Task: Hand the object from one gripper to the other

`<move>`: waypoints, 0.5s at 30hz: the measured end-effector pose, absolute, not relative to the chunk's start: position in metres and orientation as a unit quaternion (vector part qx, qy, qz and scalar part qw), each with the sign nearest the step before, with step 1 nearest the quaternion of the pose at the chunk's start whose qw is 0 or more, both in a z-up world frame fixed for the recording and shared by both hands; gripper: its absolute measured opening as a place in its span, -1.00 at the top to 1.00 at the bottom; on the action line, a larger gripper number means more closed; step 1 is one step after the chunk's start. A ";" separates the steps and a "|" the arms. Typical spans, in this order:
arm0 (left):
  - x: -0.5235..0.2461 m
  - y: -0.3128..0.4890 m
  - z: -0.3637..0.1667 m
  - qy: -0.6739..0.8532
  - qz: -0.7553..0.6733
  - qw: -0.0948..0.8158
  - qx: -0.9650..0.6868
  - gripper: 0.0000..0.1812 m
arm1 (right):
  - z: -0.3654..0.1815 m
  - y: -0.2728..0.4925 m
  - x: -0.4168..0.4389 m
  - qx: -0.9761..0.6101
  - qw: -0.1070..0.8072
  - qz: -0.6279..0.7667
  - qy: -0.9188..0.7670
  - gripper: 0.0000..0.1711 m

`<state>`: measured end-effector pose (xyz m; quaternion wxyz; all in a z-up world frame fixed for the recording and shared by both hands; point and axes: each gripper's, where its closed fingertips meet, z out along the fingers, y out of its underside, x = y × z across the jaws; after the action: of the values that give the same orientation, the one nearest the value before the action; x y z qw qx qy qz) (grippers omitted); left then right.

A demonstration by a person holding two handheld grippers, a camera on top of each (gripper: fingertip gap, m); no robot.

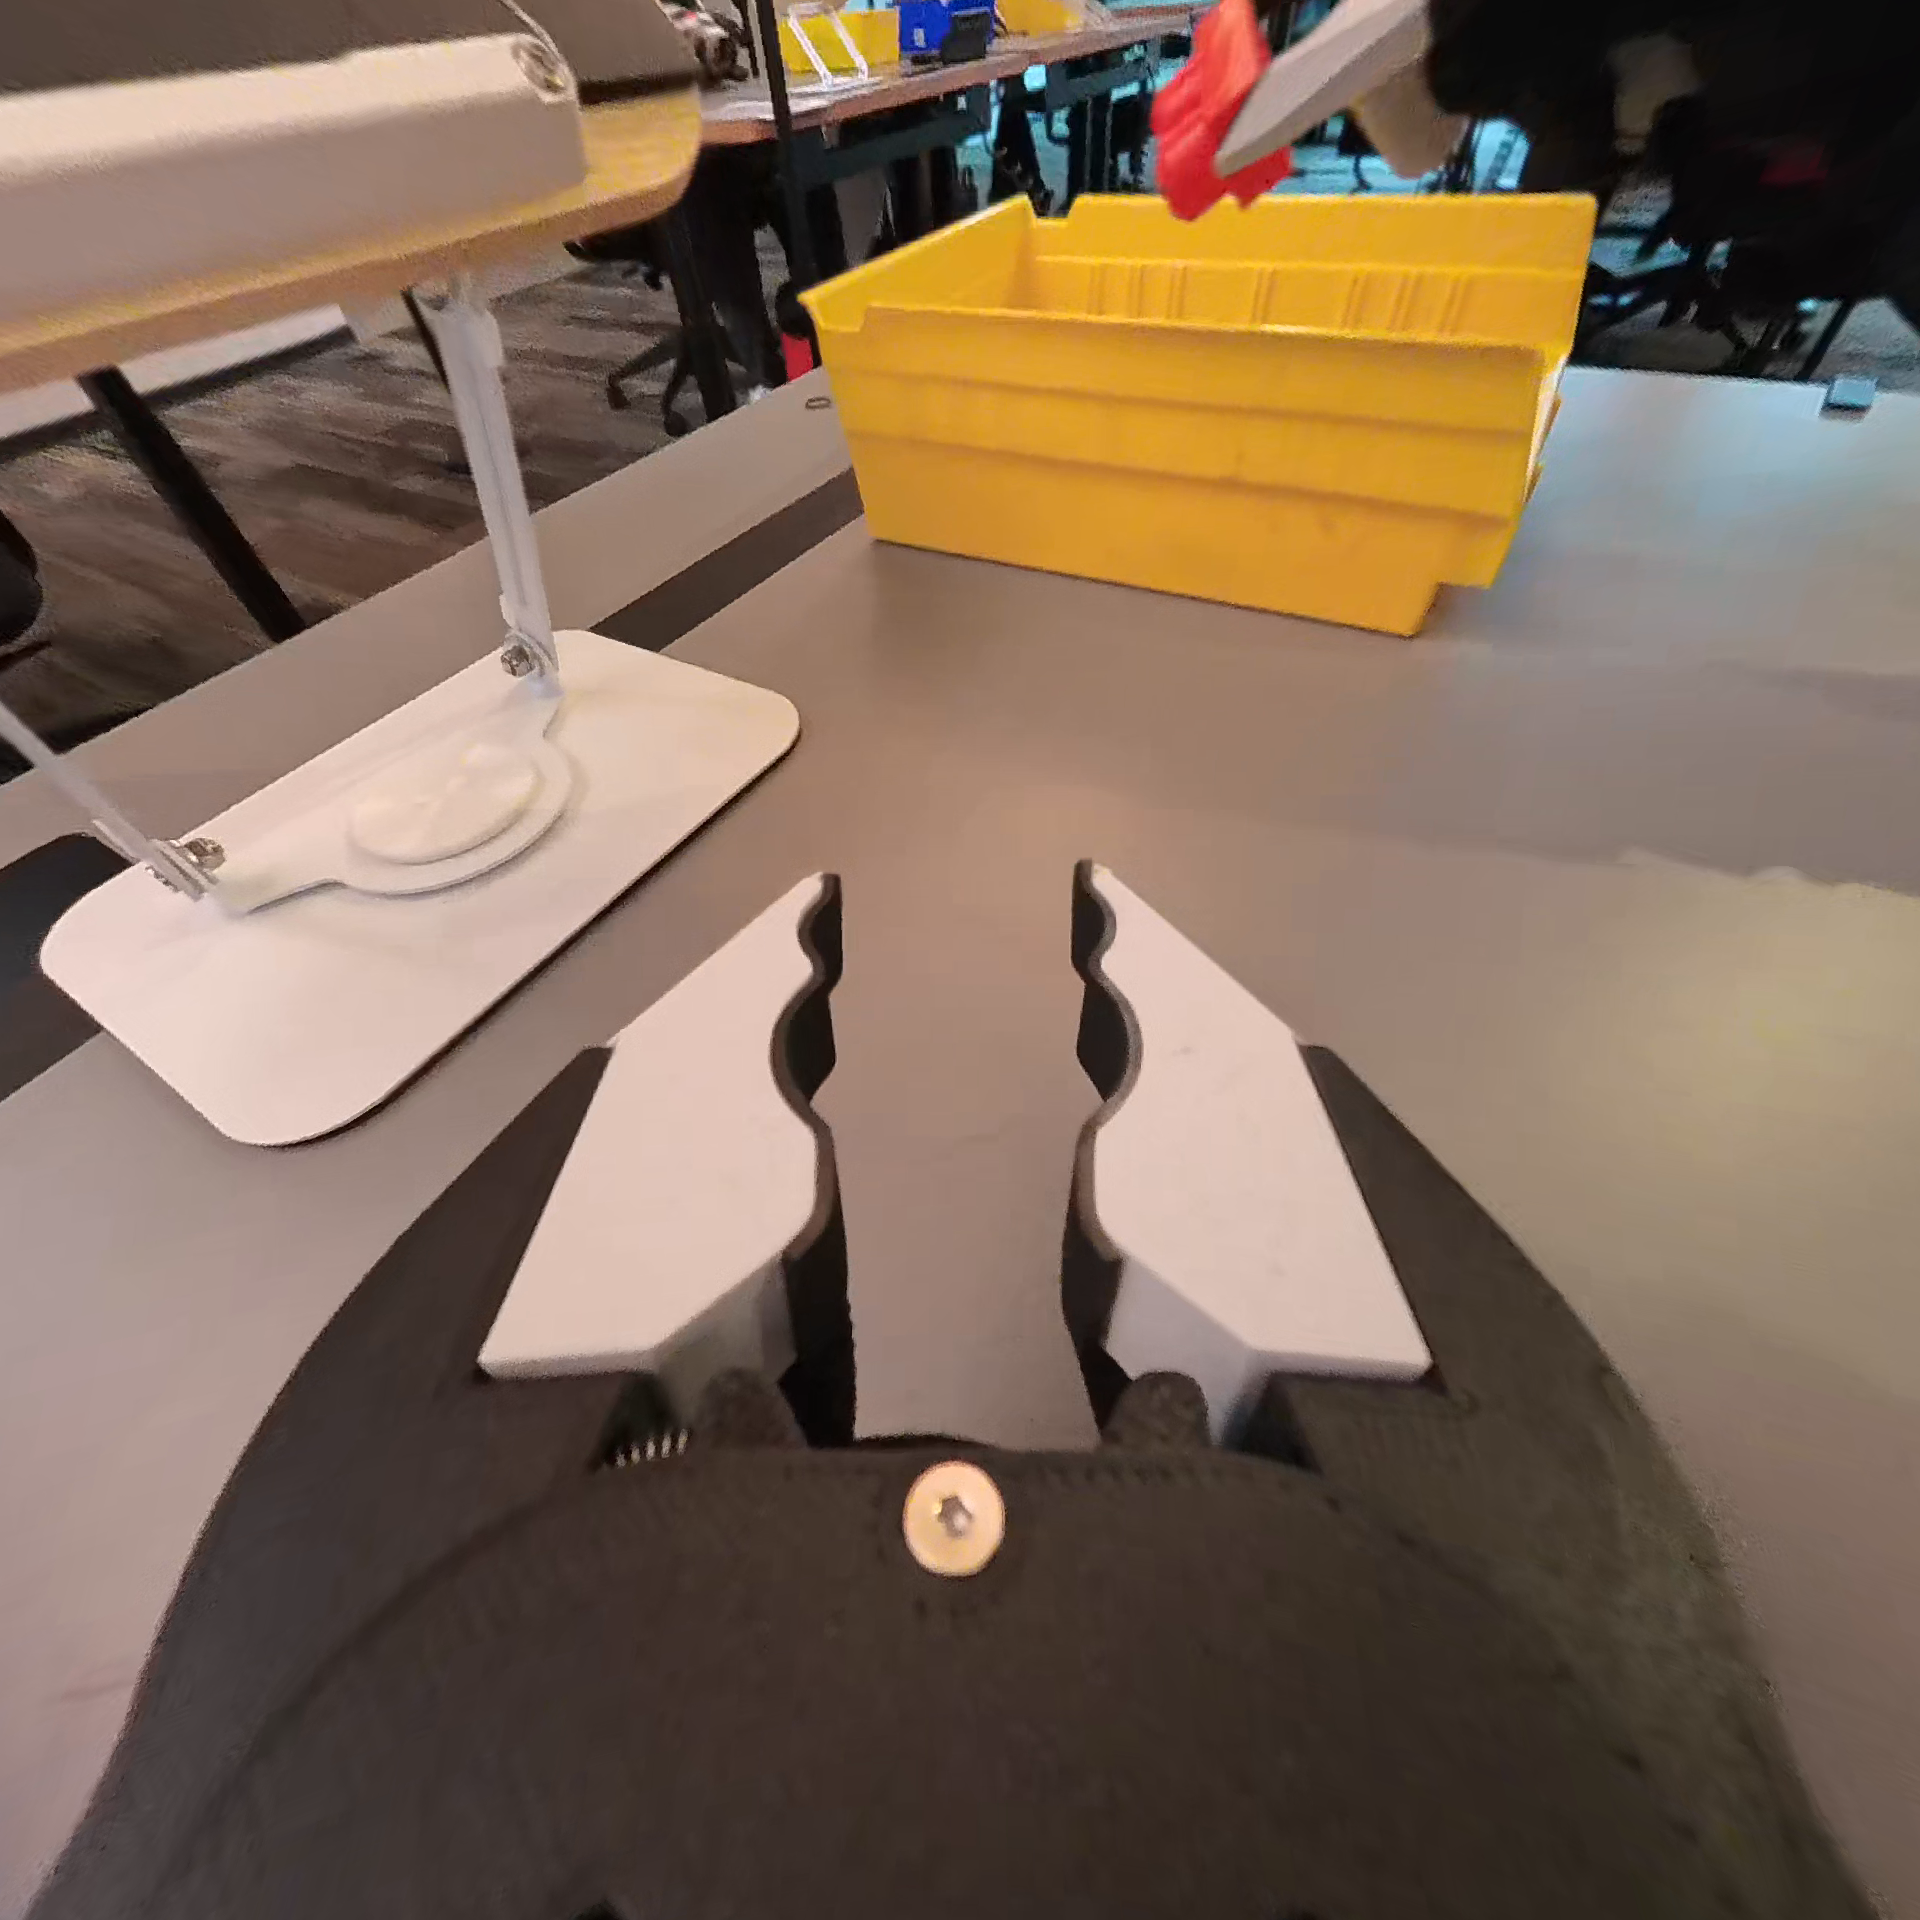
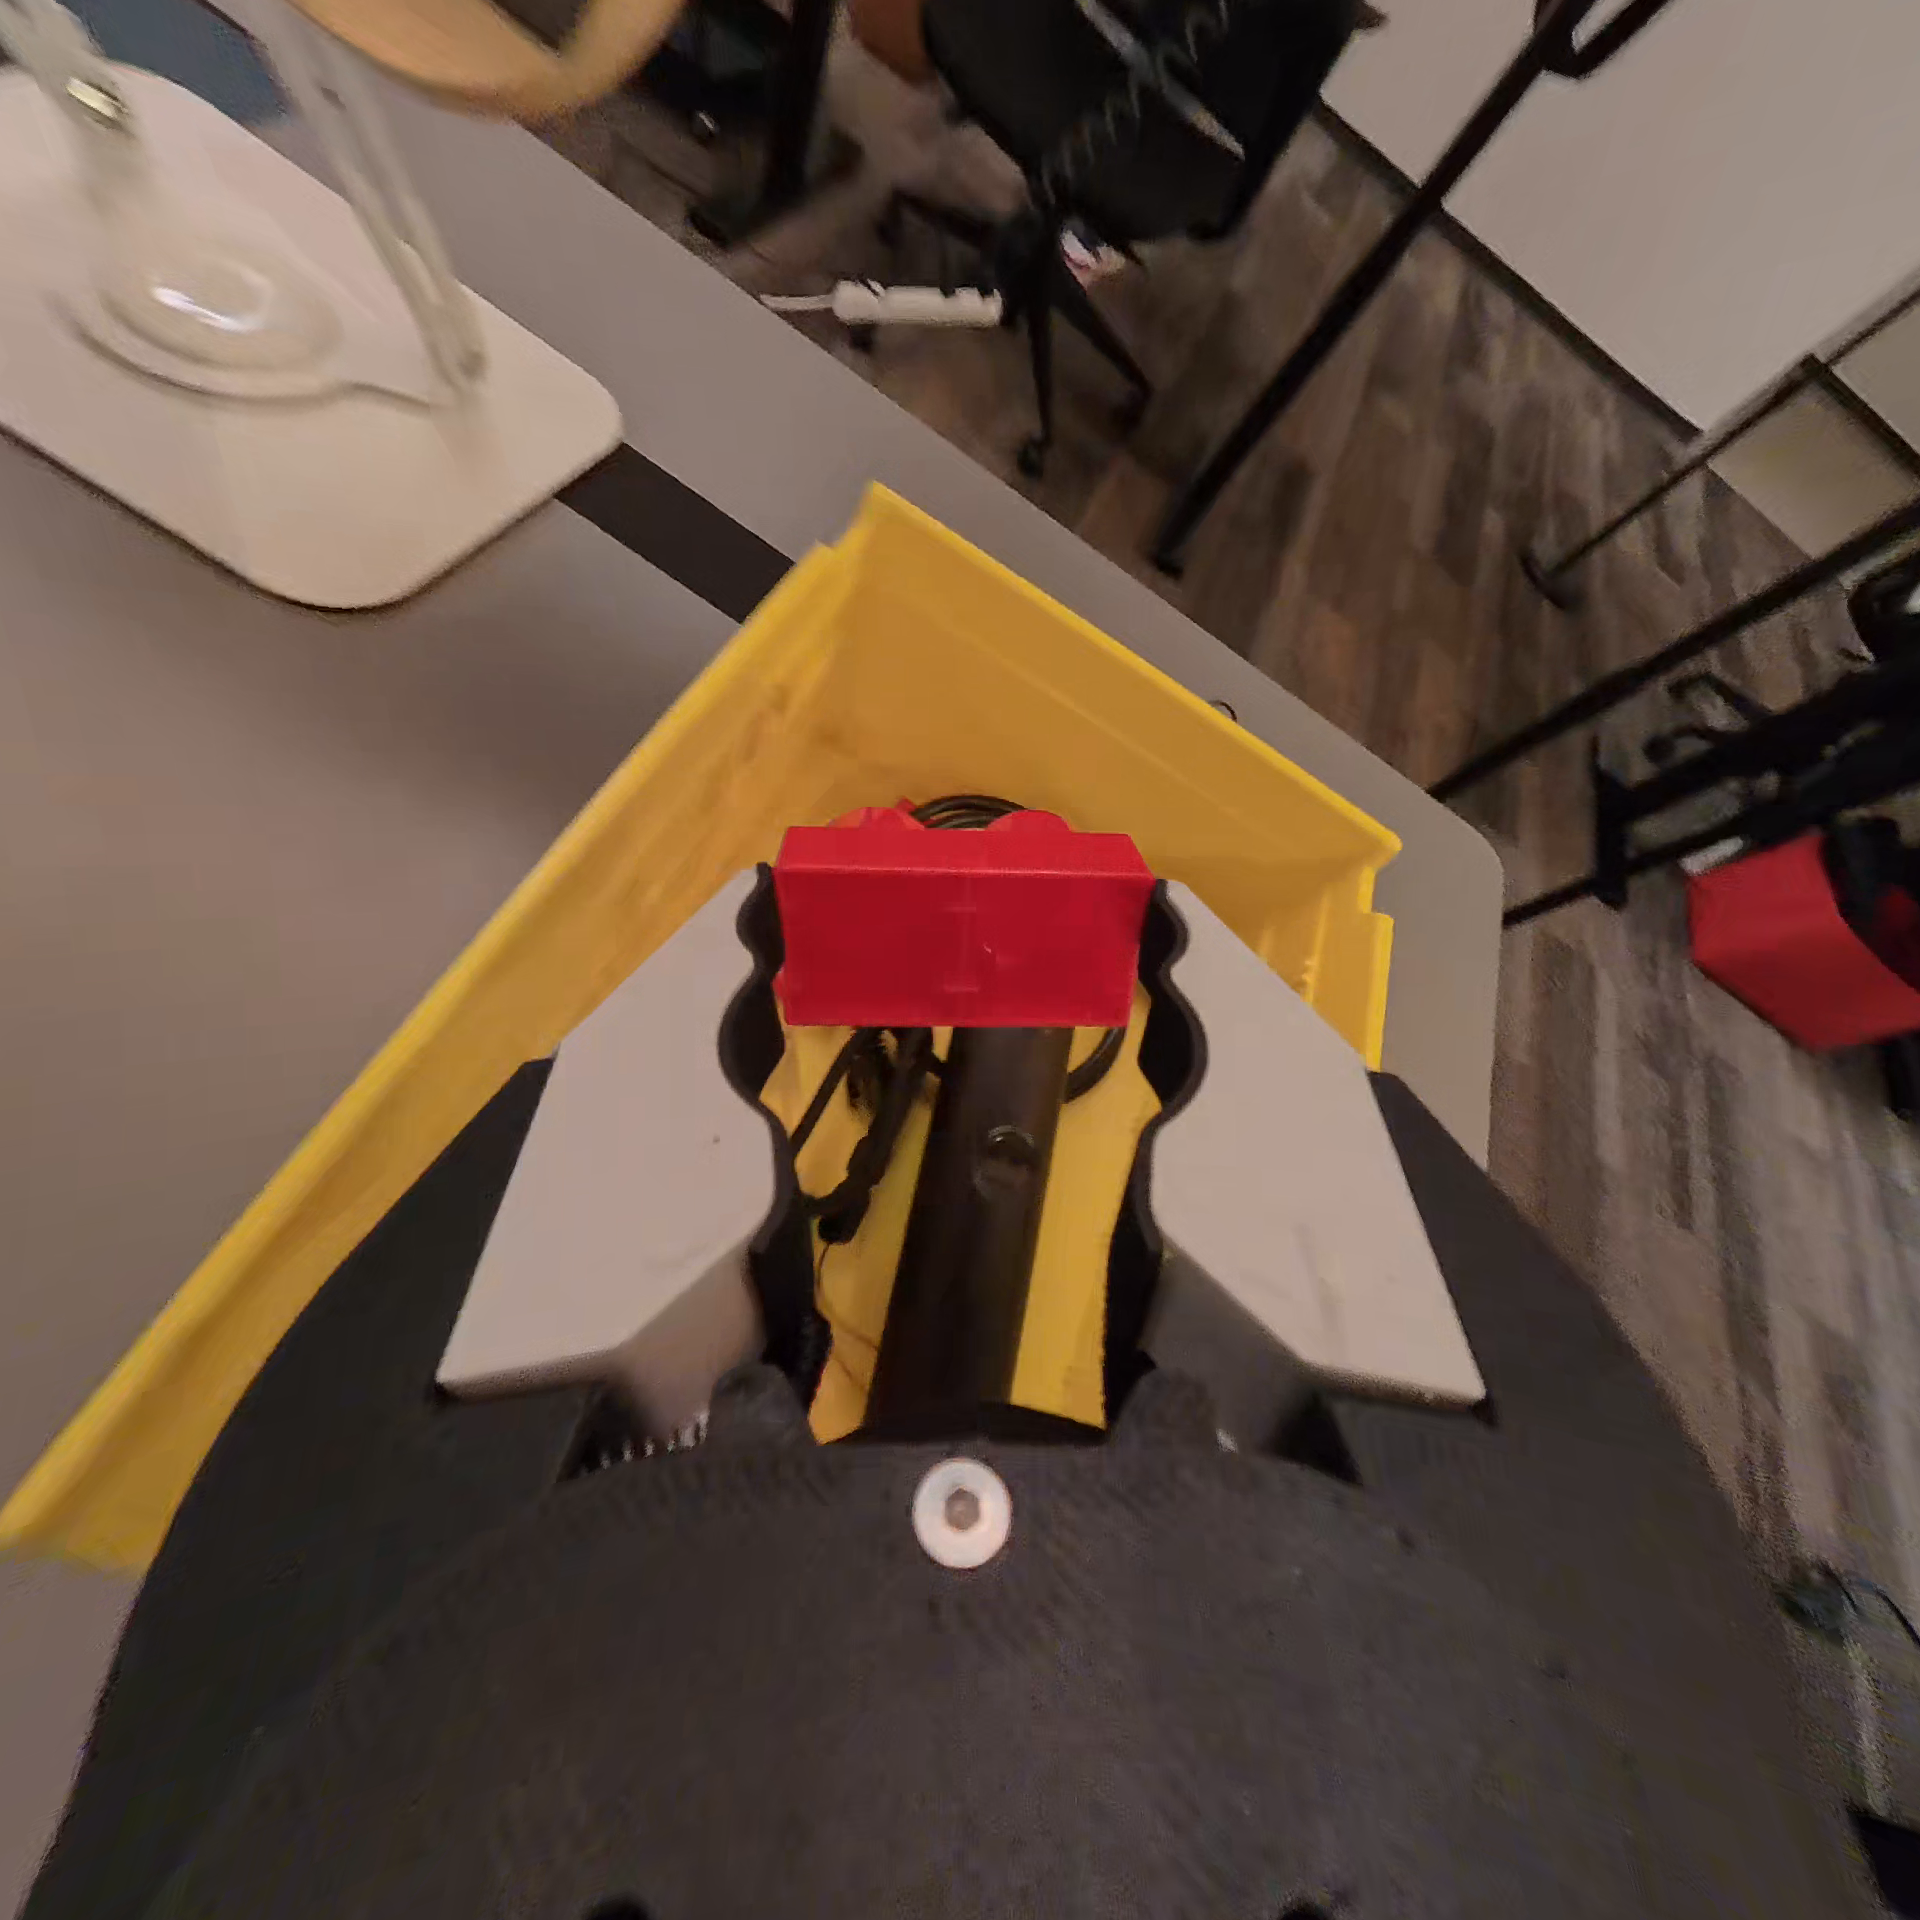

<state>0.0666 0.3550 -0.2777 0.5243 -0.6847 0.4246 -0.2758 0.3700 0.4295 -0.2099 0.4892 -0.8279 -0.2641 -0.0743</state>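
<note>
My right gripper [image 2: 961, 925] is shut on a red block [image 2: 961, 935], held at the fingertips above a yellow bin [image 2: 582, 935]. In the left wrist view the same red block [image 1: 1205, 114] shows at the top right, above the yellow bin [image 1: 1174, 447], pinched by the right gripper's grey finger [image 1: 1320, 73]. My left gripper [image 1: 956, 914] is open and empty, low over the grey table [image 1: 1351, 831], well short of the bin.
A white stand base [image 1: 416, 883] with a thin arm sits on the table at the left, also in the right wrist view [image 2: 312, 416]. A dark cylinder [image 2: 977, 1195] and black cords lie inside the bin. The table edge and floor with chairs lie beyond. The left gripper's tips are roughly 35 cm from the right gripper's. The dark cylinder [image 2: 977, 1195] lies some 12 cm from my right tips, 35 cm from my left tips.
</note>
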 end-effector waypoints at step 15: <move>0.065 0.356 -0.282 0.431 -0.262 0.532 -0.680 0.52 | -0.318 0.502 0.414 -0.897 0.335 -0.171 -0.231 0.20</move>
<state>0.0652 0.3560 -0.2823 0.5316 -0.6803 0.4314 -0.2618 0.4142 0.5021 -0.3179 0.3354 -0.8972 -0.2310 -0.1708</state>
